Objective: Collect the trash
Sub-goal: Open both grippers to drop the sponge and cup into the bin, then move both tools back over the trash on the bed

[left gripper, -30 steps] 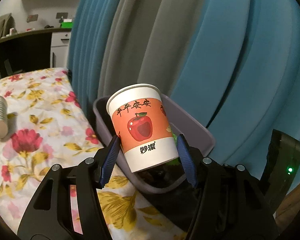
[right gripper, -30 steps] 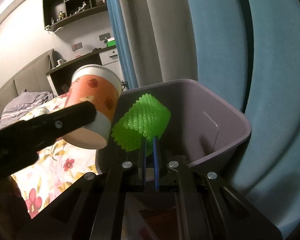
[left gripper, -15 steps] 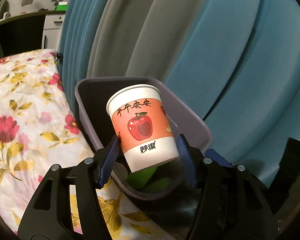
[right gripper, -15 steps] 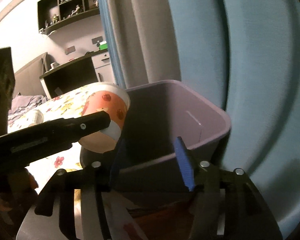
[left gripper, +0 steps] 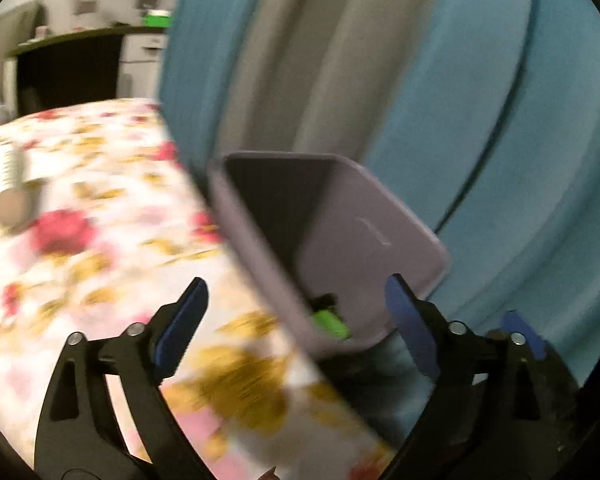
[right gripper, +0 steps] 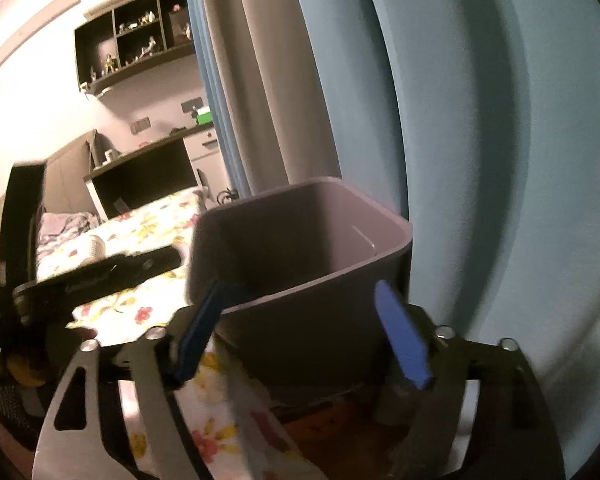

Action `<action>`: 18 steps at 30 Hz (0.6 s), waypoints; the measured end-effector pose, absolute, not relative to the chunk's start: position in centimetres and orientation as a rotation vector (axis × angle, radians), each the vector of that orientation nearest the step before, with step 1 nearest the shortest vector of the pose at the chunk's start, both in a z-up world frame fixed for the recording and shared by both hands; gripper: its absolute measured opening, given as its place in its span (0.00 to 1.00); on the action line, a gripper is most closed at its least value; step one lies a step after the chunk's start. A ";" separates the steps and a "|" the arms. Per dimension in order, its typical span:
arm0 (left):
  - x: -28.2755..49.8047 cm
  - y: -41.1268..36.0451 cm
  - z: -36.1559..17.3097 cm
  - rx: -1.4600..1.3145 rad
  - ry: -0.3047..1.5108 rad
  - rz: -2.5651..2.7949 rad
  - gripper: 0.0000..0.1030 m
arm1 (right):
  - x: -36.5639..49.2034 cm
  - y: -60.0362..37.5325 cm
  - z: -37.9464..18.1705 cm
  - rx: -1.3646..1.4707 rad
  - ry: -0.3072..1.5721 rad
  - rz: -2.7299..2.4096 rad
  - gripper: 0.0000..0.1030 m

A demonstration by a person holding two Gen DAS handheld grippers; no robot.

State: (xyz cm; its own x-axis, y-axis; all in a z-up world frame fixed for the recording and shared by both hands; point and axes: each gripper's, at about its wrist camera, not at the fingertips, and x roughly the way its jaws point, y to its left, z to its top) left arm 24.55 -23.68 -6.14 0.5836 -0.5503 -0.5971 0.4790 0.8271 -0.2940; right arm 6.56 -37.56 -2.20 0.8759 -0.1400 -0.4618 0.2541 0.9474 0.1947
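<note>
Both grippers: jaws opening, nothing between them
Left gripper [left gripper: 296,312]: over bin [left gripper: 380,240]
Left view only: green scrap [left gripper: 330,322] inside bin
Right gripper [right gripper: 300,328]: before bin
Right view only: shelves [right gripper: 136,48]

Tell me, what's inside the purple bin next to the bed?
Deep in the purple bin, the left wrist view shows something bright green at the bottom with a small dark patch beside it. The near wall covers the rest of the bottom. From the right wrist view, only bare inner walls show.

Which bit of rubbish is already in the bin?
The bright green piece, down inside the purple bin. The whitish roll lies out on the flowered bedspread.
</note>
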 end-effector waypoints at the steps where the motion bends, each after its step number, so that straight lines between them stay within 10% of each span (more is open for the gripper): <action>1: 24.0 -22.8 -6.0 -0.103 0.722 -0.572 0.90 | 6.2 -37.2 -2.0 0.259 0.452 -0.202 0.80; 18: 15.3 -3.2 -5.1 -0.085 0.639 -0.063 0.94 | 5.5 -26.7 0.2 0.240 0.437 -0.020 0.87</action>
State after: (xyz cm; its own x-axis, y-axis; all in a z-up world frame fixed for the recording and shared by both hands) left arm 15.30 -3.19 -5.09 0.8008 -0.0852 -0.5929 0.0327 0.9946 -0.0988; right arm 5.54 -26.72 0.22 0.9062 0.0325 -0.4216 0.0705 0.9715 0.2263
